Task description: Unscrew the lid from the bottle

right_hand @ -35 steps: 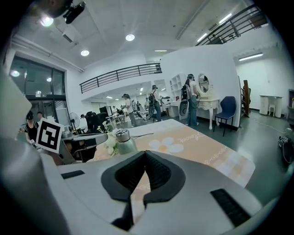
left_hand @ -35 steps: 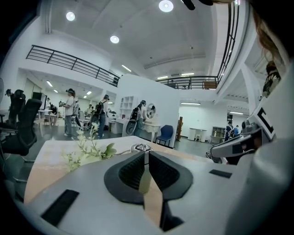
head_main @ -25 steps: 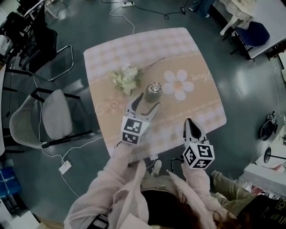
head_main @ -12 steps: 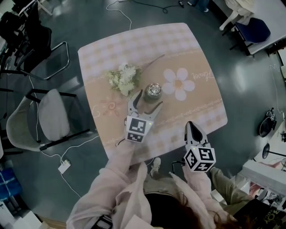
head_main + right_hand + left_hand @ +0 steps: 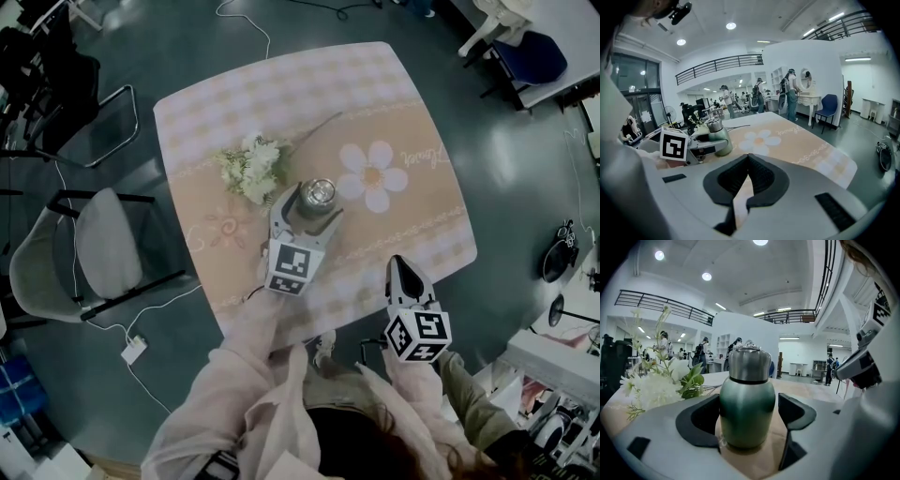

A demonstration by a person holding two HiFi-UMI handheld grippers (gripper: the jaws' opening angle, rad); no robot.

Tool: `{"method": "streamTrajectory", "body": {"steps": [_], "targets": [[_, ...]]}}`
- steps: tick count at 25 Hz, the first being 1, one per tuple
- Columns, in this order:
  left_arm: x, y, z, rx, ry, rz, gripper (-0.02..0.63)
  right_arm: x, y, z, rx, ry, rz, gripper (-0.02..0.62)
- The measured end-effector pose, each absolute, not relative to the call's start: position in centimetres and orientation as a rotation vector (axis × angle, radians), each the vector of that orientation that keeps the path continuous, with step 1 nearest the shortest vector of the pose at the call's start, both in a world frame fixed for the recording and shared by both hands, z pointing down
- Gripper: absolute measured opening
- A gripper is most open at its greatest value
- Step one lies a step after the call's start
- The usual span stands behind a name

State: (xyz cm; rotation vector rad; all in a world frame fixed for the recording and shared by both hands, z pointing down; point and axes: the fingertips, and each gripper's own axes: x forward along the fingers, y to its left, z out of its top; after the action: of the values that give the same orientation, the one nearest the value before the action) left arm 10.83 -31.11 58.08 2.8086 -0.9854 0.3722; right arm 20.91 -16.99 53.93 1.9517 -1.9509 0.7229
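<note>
— Bottle [image 5: 747, 399]?
— Stood upright on the surface [image 5: 394, 103], enclosed by the left gripper [image 5: 306, 211], whose jaws are spread wide; not clamped.
— Right gripper [image 5: 747, 164]?
— Closed, empty, held well apart.

The head view is dim and grey, lit evenly from above, with faint reflections on the glossy floor [image 5: 525, 169]. Both gripper views are brighter under round ceiling lights [image 5: 707, 276], with strongly bowed lines and black corners. The bottle [image 5: 746, 404] carries a soft sheen, and the nearest foreground is blurred.
</note>
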Motion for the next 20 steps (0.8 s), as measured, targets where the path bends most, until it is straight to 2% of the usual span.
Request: {"method": "streamTrajectory", "body": {"steps": [20], "targets": [[11.4, -32.1, 59.4, 2.749, -0.962, 0.453, 0.379, 20.3, -18.7, 54.6, 1.924, -1.961, 0.735, 0.014]]}}
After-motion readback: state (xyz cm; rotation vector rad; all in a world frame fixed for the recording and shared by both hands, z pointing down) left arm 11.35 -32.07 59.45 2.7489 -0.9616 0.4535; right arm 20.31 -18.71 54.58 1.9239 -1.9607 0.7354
